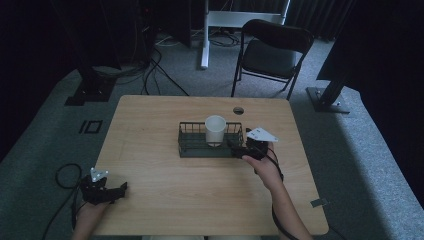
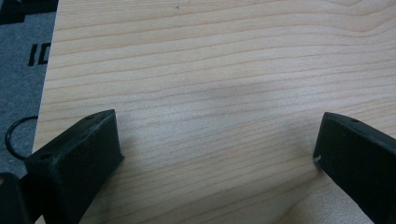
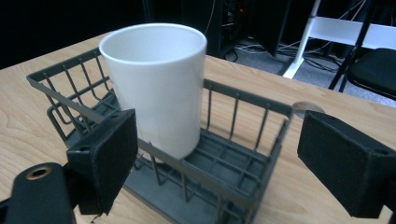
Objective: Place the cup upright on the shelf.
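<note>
While the right gripper (image 1: 239,150) sits at the right end of the dark wire basket (image 1: 187,142), its jaws stand spread wide and hold nothing. Seen from the right gripper view, the near right corner of the basket (image 3: 243,154) lies between the two fingers (image 3: 105,154), and the white cup (image 3: 156,84) stands upright inside the basket — just beyond the left finger, not touching it. Well apart, the left gripper (image 1: 116,191) rests at the near left part of the wooden table (image 1: 150,120), jaws likewise spread, with bare wood (image 2: 215,102) between its fingers (image 2: 79,158).
</note>
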`<act>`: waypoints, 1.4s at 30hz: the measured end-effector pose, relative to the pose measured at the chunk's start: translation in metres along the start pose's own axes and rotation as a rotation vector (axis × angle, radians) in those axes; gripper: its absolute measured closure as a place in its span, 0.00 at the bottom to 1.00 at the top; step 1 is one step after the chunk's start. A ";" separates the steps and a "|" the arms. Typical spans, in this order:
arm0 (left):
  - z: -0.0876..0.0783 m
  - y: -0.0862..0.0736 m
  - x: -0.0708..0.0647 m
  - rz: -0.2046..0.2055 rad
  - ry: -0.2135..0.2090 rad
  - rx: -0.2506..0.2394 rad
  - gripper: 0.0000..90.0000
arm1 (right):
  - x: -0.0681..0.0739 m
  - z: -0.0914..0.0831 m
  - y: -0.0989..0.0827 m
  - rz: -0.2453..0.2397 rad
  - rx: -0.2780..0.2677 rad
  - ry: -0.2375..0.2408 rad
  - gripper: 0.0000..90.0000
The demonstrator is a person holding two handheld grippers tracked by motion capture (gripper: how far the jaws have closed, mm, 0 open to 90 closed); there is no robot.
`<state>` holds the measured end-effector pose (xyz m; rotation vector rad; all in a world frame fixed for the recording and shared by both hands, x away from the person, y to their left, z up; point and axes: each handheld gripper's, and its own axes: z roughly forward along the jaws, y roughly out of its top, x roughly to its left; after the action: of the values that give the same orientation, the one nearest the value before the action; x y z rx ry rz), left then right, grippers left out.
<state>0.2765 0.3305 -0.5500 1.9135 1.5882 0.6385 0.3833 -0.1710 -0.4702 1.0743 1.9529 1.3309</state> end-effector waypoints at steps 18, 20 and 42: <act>0.000 0.000 0.000 0.000 0.000 0.000 0.01 | -0.017 -0.017 -0.039 0.017 0.044 -0.057 0.14; 0.000 0.000 0.000 -0.001 0.000 0.000 0.01 | -0.020 -0.018 -0.045 0.025 0.052 -0.066 0.14; 0.000 0.000 0.000 -0.002 0.002 -0.001 0.01 | -0.029 -0.044 -0.082 0.076 0.110 -0.117 0.14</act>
<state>0.2765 0.3305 -0.5501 1.9114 1.5906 0.6409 0.3390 -0.2334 -0.5308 1.2615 1.9341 1.1831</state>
